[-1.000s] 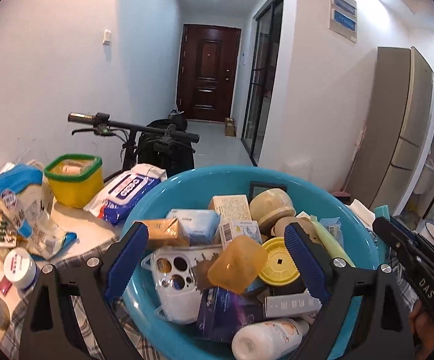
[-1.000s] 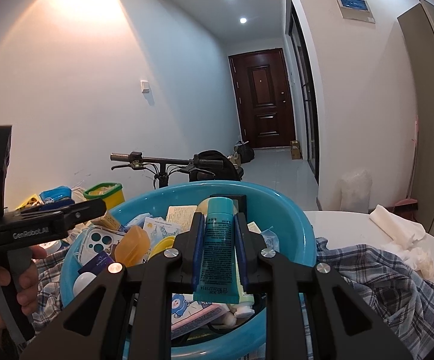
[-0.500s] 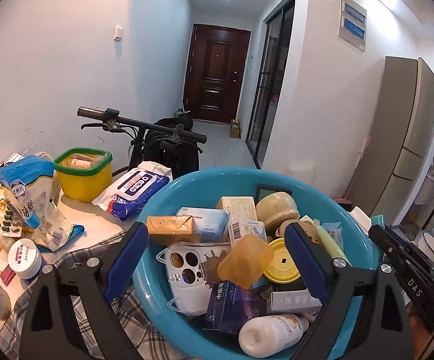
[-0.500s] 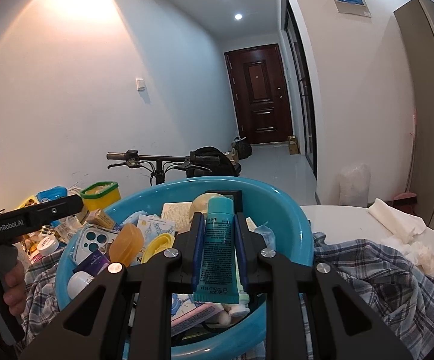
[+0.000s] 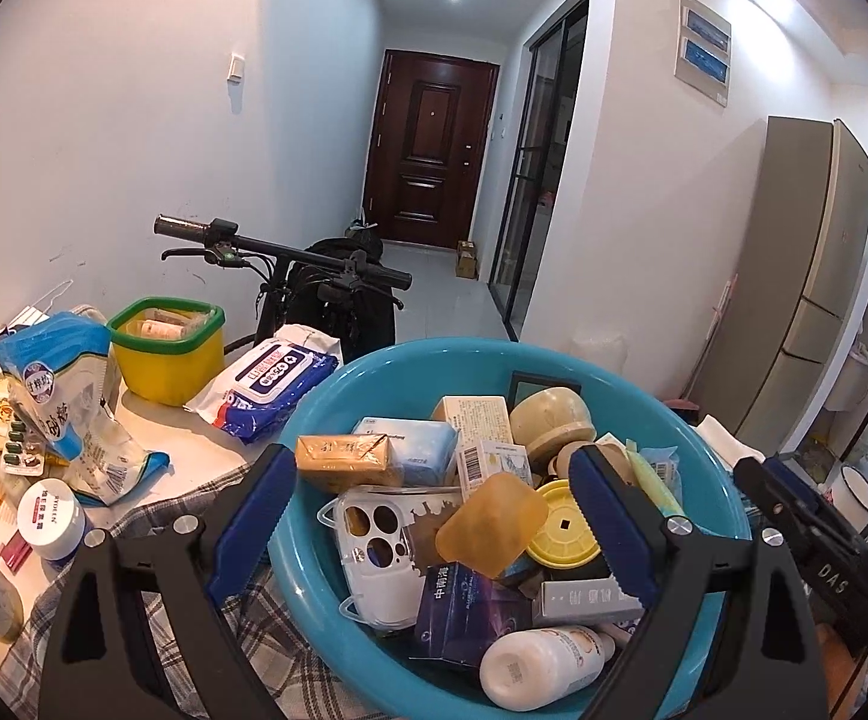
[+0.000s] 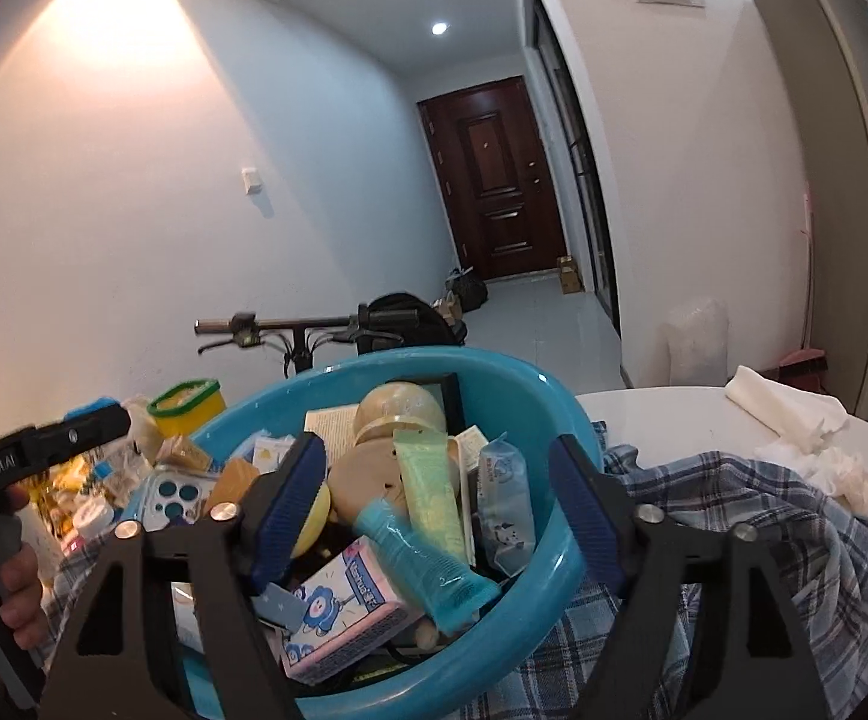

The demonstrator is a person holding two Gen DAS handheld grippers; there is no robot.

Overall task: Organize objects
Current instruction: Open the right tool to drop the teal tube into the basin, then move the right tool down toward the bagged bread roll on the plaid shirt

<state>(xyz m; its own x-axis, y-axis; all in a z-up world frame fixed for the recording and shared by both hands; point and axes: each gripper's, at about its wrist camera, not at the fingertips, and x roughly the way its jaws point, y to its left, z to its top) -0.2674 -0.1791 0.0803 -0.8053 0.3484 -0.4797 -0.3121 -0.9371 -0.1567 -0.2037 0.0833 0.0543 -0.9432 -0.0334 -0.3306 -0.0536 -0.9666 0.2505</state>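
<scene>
A blue plastic basin (image 5: pixel 374 384) (image 6: pixel 529 408) holds several small items: boxes, a phone case (image 5: pixel 374 546), a yellow lid (image 5: pixel 562 537), a white bottle (image 5: pixel 541 666). My right gripper (image 6: pixel 436 501) is open over the basin. The teal tube (image 6: pixel 416 558) lies tilted in the basin on a pink-blue box (image 6: pixel 344 606), below and between the right fingers. My left gripper (image 5: pixel 431 522) is open and empty, its fingers straddling the basin's near left rim.
Left of the basin stand a yellow tub with green rim (image 5: pixel 164 348), a wipes pack (image 5: pixel 272 378), a blue-white bag (image 5: pixel 56 384) and a white jar (image 5: pixel 50 519). A plaid cloth (image 6: pixel 763 540) covers the table. White tissue (image 6: pixel 793 420) lies far right. A bicycle (image 5: pixel 314 288) stands behind.
My right gripper opened and let go of the teal tube, which dropped into the basin. The left gripper drew back a little and stayed open.
</scene>
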